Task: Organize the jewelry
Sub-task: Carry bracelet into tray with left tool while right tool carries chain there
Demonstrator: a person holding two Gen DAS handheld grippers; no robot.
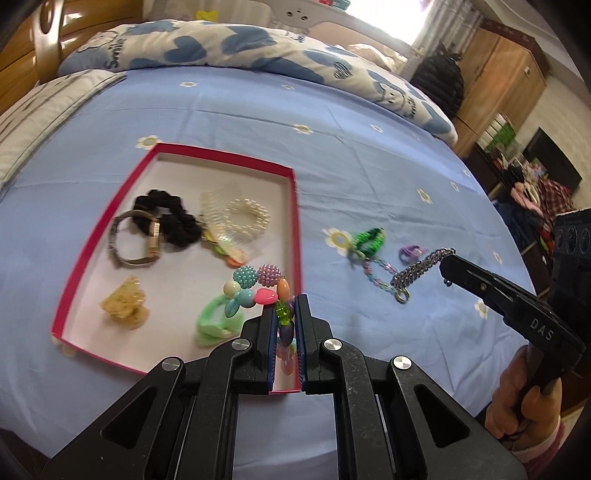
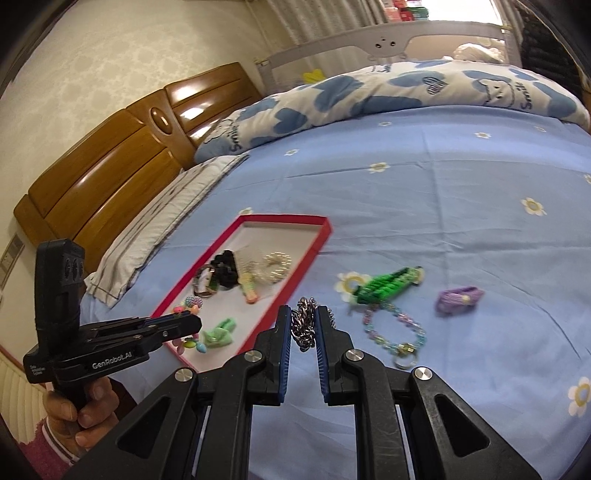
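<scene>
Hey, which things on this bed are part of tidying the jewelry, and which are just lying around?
Part of the job:
red tray
beaded bracelet in left gripper
silver chain in right gripper
green woven bracelet
pastel bead bracelet
purple hair tie

Just lying about:
quilt
pillow

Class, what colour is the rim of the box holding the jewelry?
Red, around a white inside; the box shows best in the left wrist view.

Bed (image 2: 443, 206) with pale blue flower-print sheet. Heart-print duvet (image 2: 406, 92) bunched along far edge. Wooden headboard (image 2: 110, 166) against cream patterned wall (image 2: 92, 55). Striped pillow (image 2: 166, 206) beside headboard. Wooden wardrobe (image 1: 498, 77) at right. Bright daylight through window (image 1: 388, 18).
</scene>
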